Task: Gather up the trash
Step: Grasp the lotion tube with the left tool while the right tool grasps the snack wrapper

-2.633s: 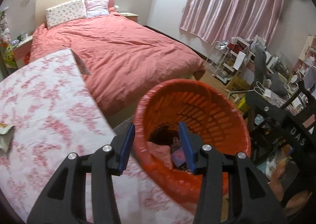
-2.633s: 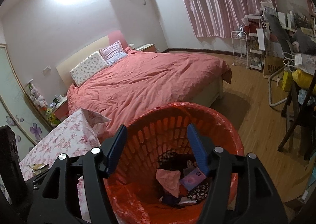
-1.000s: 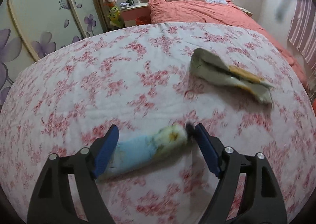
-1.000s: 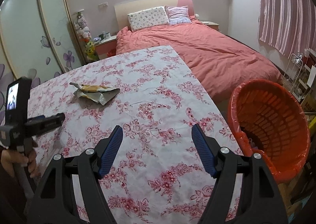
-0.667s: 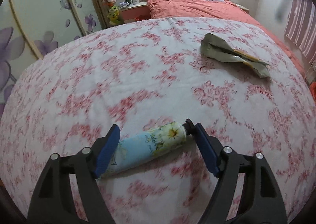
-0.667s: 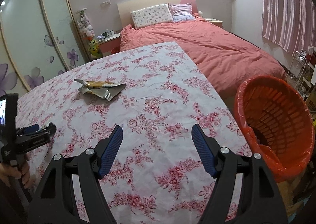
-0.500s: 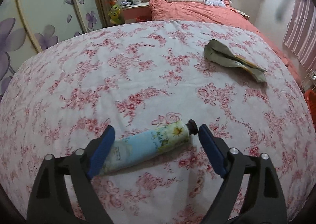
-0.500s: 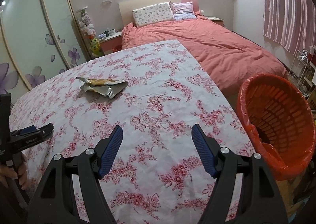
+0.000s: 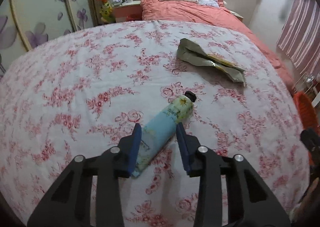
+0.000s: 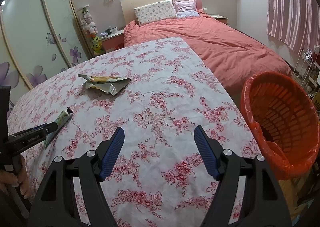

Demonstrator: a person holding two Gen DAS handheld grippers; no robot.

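Observation:
A light-blue and green hand-cream tube [image 9: 168, 121] with a black cap lies on the flowered tablecloth [image 9: 80, 86]. My left gripper [image 9: 159, 129] is closing on its lower half, and both blue pads touch its sides. The right wrist view shows the same tube [image 10: 63, 117] at the far left, held by the left gripper [image 10: 40, 130]. A crumpled grey-gold snack wrapper [image 9: 208, 60] lies further back on the cloth, also seen as the wrapper [image 10: 104, 83]. My right gripper [image 10: 159, 131] hovers open over bare cloth, with nothing between its fingers.
An orange basket [image 10: 246, 94] lined with an orange bag stands off the table's right edge; in the left wrist view its rim [image 9: 304, 104] shows at far right. A bed with a pink cover [image 10: 220, 46] lies behind the table. A hand [image 10: 12, 181] grips the left tool.
The left gripper's jaws have narrowed from wide apart to touching the tube. The tube, earlier lying crosswise between them, now points away along the fingers. The right gripper has stayed put.

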